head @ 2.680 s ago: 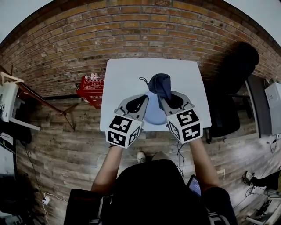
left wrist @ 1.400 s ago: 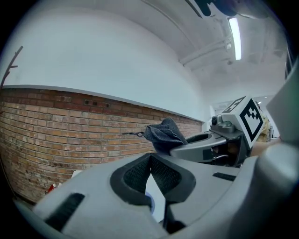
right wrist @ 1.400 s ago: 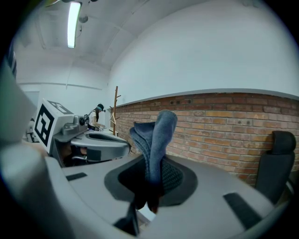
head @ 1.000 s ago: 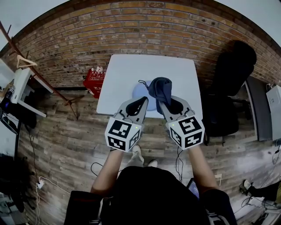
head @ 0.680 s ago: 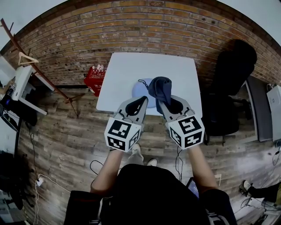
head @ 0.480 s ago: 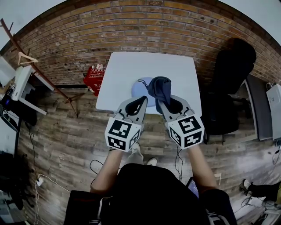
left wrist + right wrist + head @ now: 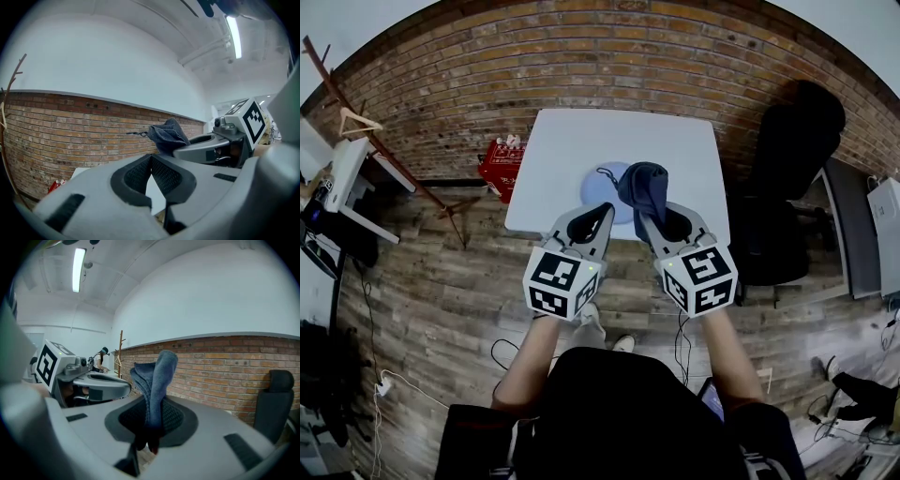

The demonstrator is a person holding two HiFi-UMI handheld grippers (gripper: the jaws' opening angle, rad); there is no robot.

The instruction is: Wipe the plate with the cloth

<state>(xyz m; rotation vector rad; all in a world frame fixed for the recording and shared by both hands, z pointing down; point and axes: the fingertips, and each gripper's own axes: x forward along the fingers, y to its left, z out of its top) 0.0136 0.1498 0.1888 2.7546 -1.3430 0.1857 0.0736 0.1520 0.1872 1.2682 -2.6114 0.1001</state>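
- The table (image 7: 581,141) fills the upper centre of the head view, with a brick wall (image 7: 441,84) above it in the frame.
- The plate (image 7: 600,192) lies on the table near its lower edge.
- The cloth (image 7: 645,186) overlaps the plate's right side, pinched in the right gripper (image 7: 647,216).
- The left gripper (image 7: 602,211) sits just left of the right one, over the plate's lower edge.
- A crate (image 7: 499,167) stands left of the table and a chair (image 7: 787,159) right of it.

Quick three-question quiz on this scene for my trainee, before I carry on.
1. Multiple choice: what do the right tongs grip? A) a dark blue cloth B) a yellow sponge C) nothing
2. True or false: the left tongs are shut and empty.
3. Fill in: the round pale blue plate lies on the white ___.
Key: 1 A; 2 true; 3 table.
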